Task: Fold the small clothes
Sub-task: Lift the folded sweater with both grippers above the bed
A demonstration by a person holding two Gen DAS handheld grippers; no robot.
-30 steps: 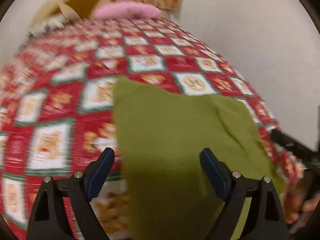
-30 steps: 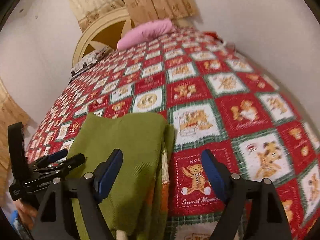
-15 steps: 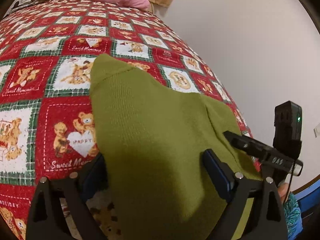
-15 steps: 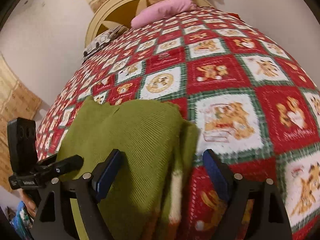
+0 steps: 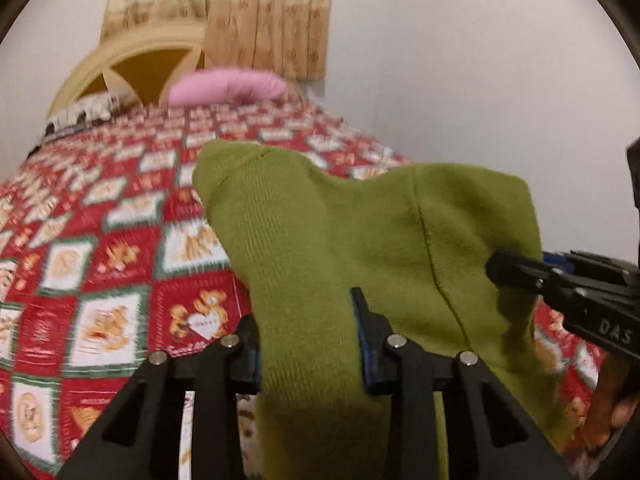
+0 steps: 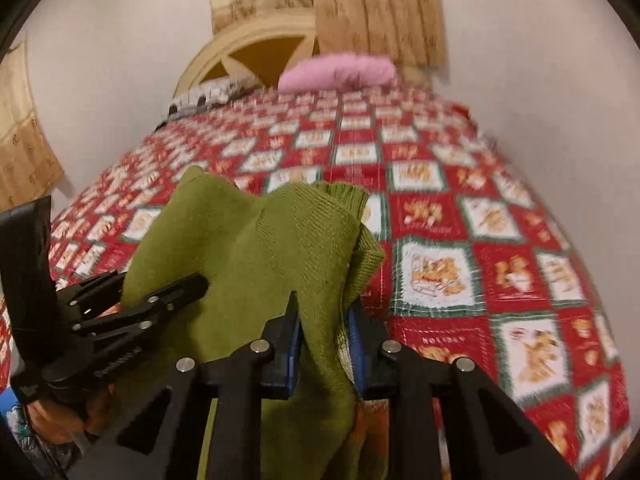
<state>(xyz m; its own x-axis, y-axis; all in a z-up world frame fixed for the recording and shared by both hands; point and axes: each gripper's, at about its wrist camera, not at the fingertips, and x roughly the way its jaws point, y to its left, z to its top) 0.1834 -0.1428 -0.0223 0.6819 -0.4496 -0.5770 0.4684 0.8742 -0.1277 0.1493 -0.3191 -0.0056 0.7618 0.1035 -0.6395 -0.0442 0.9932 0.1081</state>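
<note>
One green garment [image 5: 320, 248] is in play — an olive, finely ribbed knit with a stitched seam running down its right part in the left wrist view. It is held up off the bed, bunched and draped between the two claws, its upper edge rising in two soft peaks. In the right wrist view the same garment [image 6: 256, 248] shows a ribbed hem folded over on its right side, and a strip of paler, orange-and-white fabric hangs just below the claw.

The left claw [image 5: 308, 344] is clenched on the cloth: its two blue-padded fingers press into the fabric from either side, and the knit spills over and in front of them. The right claw [image 6: 322, 344] is likewise clamped on a fold of the garment, with the cloth pinched in the narrow gap between its blue pads and hanging down below.

Each camera also catches the other tool at the frame's edge — two claws in all, each gripped by a hand.

Beneath lies one bed covered by a red, green and white patchwork quilt [image 6: 480, 240] printed with teddy bears. At its far end sit one pink pillow [image 6: 340, 72], a cream arched headboard [image 5: 132, 52] and beige curtains [image 5: 264, 16] against a white wall.
</note>
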